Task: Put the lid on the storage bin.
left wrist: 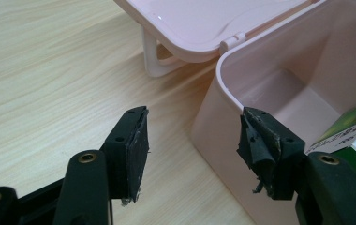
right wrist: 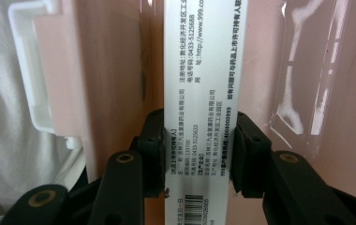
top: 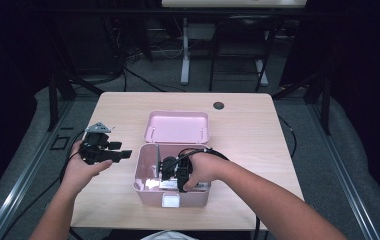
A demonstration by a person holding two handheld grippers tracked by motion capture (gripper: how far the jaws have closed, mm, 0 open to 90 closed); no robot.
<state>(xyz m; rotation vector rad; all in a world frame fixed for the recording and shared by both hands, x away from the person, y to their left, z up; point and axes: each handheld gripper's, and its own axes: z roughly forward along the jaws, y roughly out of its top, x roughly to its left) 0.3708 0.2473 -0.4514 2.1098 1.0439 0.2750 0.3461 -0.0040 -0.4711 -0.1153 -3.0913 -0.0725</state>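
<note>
**Desk:** What have we got at the near edge of the surface (top: 238, 107)?

**Photographer:** A pink storage box (top: 145, 187), lid (top: 177, 127) thrown back toward the far edge. The right tool (top: 170, 172) is down inside it, its pads pressed on the two long faces of a white printed carton (right wrist: 204, 93), apparently a medicine pack, which stands against the box's near wall.

**Desk:** And the other one?

**Photographer:** The left tool (top: 120, 154) hovers above the surface just beside the box's left wall, jaws wide apart with nothing between them; its own view looks at the box rim (left wrist: 227, 86) and the lid hinge.

**Desk:** How would that carton handle?

**Photographer:** My guess: light, thin card, hollow enough to dent if squeezed hard. Its printed faces look smooth and may slip, so a moderate grip across the narrow width, low on the pack as now, seems the sensible hold. The tight fit beside the wall could snag a corner.

**Desk:** Anything else in there?

**Photographer:** A green-and-white pack (left wrist: 349, 136) lies farther along inside the box.
</note>
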